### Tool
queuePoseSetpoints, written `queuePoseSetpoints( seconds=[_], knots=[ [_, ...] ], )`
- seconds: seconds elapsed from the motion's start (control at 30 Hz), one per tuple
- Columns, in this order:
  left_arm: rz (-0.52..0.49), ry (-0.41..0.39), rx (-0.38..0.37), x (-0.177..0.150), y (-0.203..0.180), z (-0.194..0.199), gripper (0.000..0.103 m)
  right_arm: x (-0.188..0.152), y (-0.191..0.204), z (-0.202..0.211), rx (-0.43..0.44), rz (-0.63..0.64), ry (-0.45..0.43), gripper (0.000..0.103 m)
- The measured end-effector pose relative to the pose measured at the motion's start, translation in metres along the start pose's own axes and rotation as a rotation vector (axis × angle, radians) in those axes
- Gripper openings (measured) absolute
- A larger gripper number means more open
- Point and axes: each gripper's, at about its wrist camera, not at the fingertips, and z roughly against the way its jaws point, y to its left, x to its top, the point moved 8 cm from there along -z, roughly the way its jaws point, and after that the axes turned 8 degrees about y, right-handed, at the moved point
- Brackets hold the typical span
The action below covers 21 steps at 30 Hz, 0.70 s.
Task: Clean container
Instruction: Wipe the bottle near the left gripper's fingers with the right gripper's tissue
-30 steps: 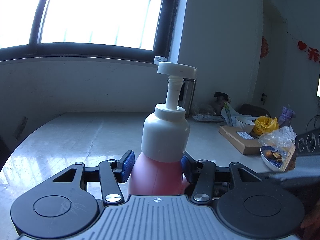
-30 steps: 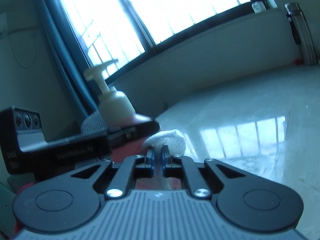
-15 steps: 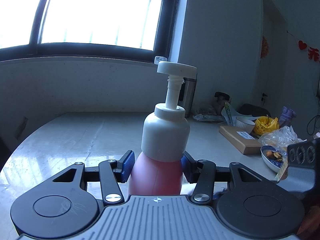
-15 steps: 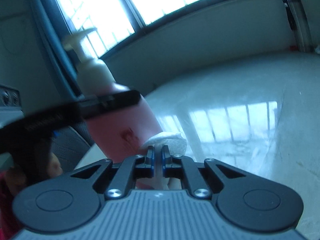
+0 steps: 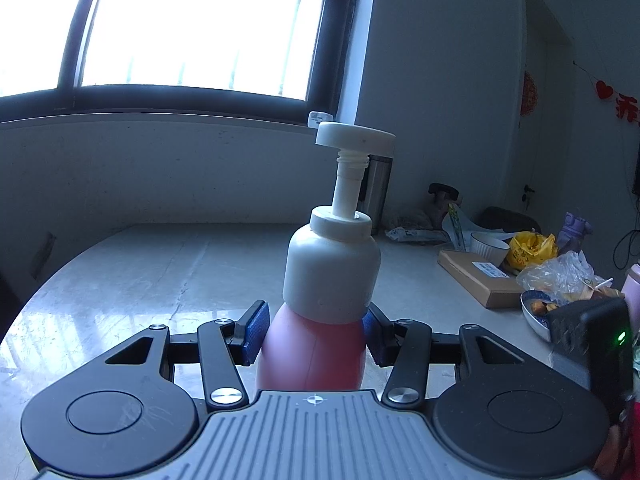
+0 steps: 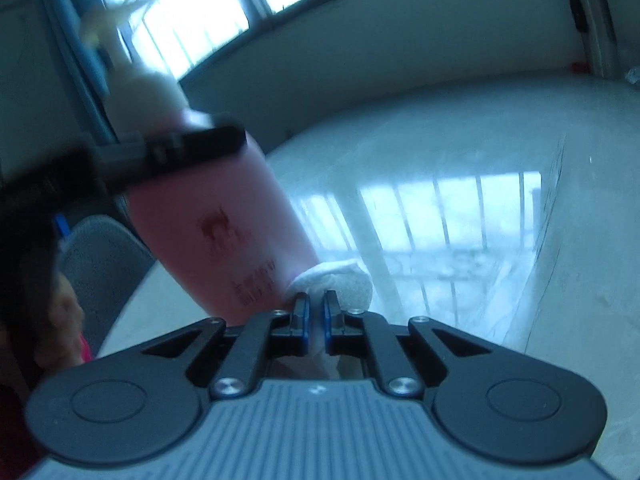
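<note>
Left wrist view: the left gripper [image 5: 314, 334] clamps the pink body of a pump bottle [image 5: 320, 320], its blue pads [image 5: 256, 332] pressed against either side just below the white collar. The bottle stands upright, with its white pump head [image 5: 354, 140] above. Beyond it lies the pale marble tabletop [image 5: 160, 280]. To the right, in the middle distance, are a blue-rimmed dish [image 5: 536, 312], a clear plastic bag [image 5: 560, 276] and a cardboard box [image 5: 476, 276]; farther off, a white ribbed bowl [image 5: 488, 244] and a yellow bag [image 5: 532, 246]. A steel flask [image 5: 380, 192] stands behind the pump stem near the far wall, under the window [image 5: 200, 24].

Right wrist view (motion-blurred): the right gripper [image 6: 315, 308] pinches a white cotton pad [image 6: 340, 280] between nearly closed fingers. The pad touches the lower side of the bottle, which here leans left.
</note>
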Motion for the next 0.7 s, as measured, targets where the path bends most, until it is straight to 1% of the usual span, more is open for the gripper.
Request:
queuePoseSetpoints(
  seconds=[0.1, 0.17, 0.27, 0.33, 0.43, 0.7],
  knots=[
    [0.001, 0.0, -0.001, 0.0, 0.0, -0.001, 0.052, 0.013, 0.003, 0.017, 0.057, -0.019, -0.088, 0.008],
    [0.001, 0.0, -0.001, 0.0, -0.001, -0.002, 0.052, 0.023, 0.007, 0.026, 0.079, -0.026, -0.132, 0.007],
    [0.002, 0.001, -0.004, 0.0, -0.001, -0.002, 0.052, 0.034, 0.011, 0.032, 0.095, -0.022, -0.176, 0.008],
    [0.003, 0.002, -0.004, 0.0, -0.001, -0.003, 0.052, 0.037, 0.01, 0.031, 0.1, -0.029, -0.183, 0.008],
    [0.002, 0.003, -0.004, 0.0, -0.002, -0.004, 0.052, 0.035, 0.007, 0.026, 0.108, -0.043, -0.181, 0.008],
    [0.001, 0.004, 0.0, 0.0, -0.004, -0.006, 0.052, 0.016, -0.011, -0.001, 0.071, -0.09, -0.054, 0.008]
  ],
)
